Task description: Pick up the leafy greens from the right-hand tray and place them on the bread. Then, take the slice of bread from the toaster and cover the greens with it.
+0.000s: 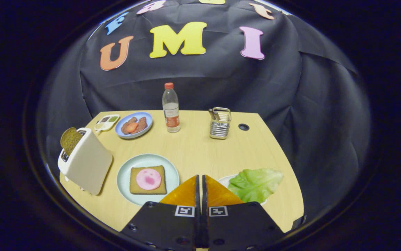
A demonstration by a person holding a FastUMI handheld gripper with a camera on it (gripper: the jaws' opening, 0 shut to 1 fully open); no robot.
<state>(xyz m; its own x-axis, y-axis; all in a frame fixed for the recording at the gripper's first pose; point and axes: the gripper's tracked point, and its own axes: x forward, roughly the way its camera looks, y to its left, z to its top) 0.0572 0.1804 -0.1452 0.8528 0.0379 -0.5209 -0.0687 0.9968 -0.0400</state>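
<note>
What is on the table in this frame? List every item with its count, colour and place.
wooden table: one, light tan
white toaster: one, left of pale plate
brown bread slice: one, in toaster slot
pale plate: one, holding bread with pink meat slice
green lettuce leaf: one, on white tray, right of fingers
blue plate: one, with meat pieces
small sauce tray: one, left of blue plate
clear bottle: one, red cap
metal holder: one
gripper: one, fingers shut, empty
</note>
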